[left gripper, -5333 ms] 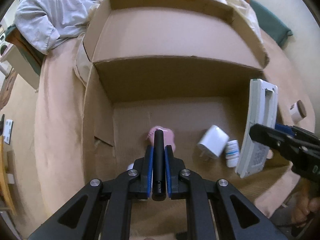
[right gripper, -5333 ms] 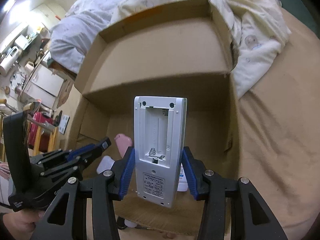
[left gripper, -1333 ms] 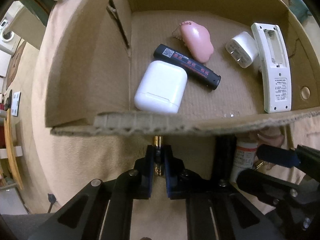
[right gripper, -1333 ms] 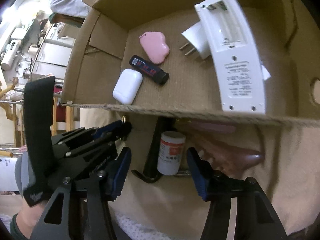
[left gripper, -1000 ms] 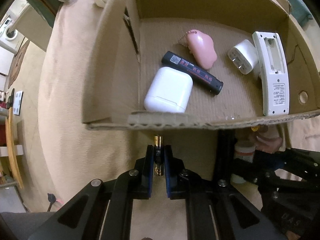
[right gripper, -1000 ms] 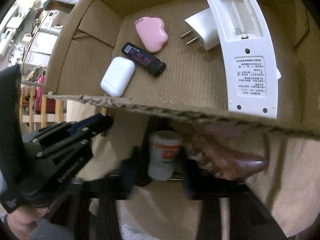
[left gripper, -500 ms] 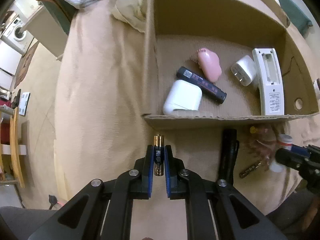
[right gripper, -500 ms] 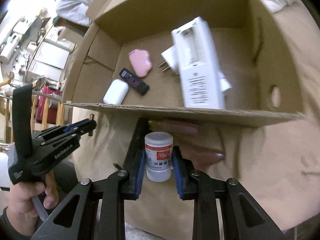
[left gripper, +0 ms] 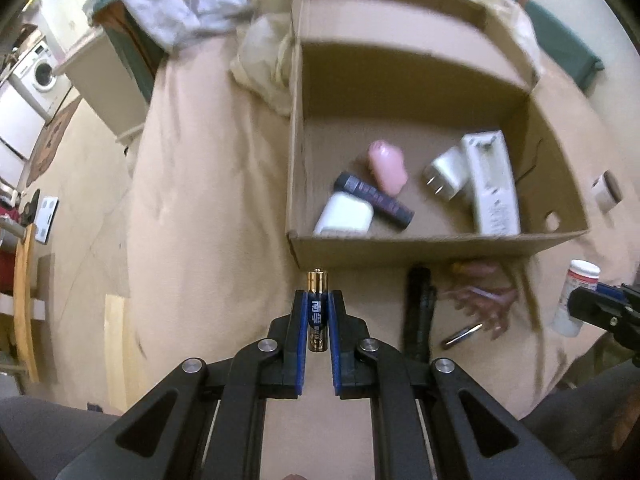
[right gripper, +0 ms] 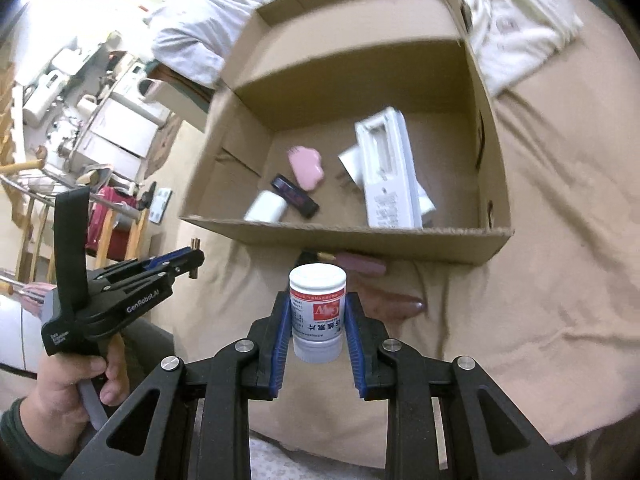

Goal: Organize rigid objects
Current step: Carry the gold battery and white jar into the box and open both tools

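Box (left gripper: 440, 246) wall fronts flashlight (left gripper: 418, 312) — comb (left gripper: 476, 300).

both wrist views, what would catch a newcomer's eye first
Each gripper holds something in front of the open cardboard box on the tan bedding: the left gripper pinches a battery, the right gripper a white pill bottle. Inside lie a white remote and a pink charm.
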{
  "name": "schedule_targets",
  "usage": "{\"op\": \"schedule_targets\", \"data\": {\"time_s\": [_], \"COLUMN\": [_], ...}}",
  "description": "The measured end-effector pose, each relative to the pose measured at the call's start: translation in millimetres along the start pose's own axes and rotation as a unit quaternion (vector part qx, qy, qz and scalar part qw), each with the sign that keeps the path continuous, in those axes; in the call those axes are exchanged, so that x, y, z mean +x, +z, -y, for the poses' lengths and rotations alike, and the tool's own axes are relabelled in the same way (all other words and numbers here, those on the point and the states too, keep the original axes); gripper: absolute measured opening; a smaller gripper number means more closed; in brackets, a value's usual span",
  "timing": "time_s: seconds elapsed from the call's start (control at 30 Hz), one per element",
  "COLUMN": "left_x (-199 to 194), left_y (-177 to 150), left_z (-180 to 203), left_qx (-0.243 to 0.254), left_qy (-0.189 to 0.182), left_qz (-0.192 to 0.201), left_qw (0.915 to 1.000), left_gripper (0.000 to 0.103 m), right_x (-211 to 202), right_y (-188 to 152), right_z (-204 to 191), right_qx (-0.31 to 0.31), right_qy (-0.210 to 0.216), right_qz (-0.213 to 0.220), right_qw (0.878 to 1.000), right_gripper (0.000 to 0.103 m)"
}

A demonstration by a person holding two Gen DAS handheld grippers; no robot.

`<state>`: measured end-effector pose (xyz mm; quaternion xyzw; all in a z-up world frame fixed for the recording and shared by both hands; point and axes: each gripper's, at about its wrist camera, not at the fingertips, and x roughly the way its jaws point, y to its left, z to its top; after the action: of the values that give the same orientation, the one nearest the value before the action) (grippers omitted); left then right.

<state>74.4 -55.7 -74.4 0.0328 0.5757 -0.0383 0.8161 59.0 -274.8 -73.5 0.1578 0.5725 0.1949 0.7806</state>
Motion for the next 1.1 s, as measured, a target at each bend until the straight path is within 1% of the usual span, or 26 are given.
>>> {"op": "schedule_targets", "data": {"time_s": [0.1,0.3,0.5,0.7,0.83,0.97,1.1], "left_x": [-22.3,-45.7,-49.1,-30.8,-13.3,8.6,31.1], "left_y": [6.4,30.4,56.2,77.3,87.1,93.8,95.6], "left_z": [5.3,12.9,23.1,33.8,42.2,46.2,46.7], "left_qx": [0.009,0.020,0.032,0.035,0.040,0.039,0.038], "left_qy": [-0.003,-0.019,-0.028,-0.036,-0.035,-0.033,-0.028], "left_qz": [0.027,0.054,0.069,0.062,0.052,0.041,0.028], "left_qw": [0.9996,0.9982,0.9967,0.9968,0.9973,0.9979,0.9985], "left_gripper": [0.009,0.009,0.009,0.009,0.009,0.009,0.009], "right_x": [-15.4,-34.9,-43.4,-36.2,-27.7,-13.9,3.6], "right_y": [5.1,26.8,54.0,77.9,91.9,103.5,107.0], "right_z": [-3.2,-1.5,10.0,29.6,38.4,46.1,50.2], "right_qx": [-0.006,-0.006,0.005,0.030,0.034,0.039,0.046], "right_qy": [0.007,0.016,0.018,0.024,0.016,0.006,-0.002], "right_qz": [0.018,0.056,0.078,0.078,0.074,0.063,0.043], "right_qw": [1.000,0.998,0.997,0.996,0.997,0.997,0.998], "right_gripper": [0.028,0.028,0.028,0.028,0.028,0.028,0.028]}}
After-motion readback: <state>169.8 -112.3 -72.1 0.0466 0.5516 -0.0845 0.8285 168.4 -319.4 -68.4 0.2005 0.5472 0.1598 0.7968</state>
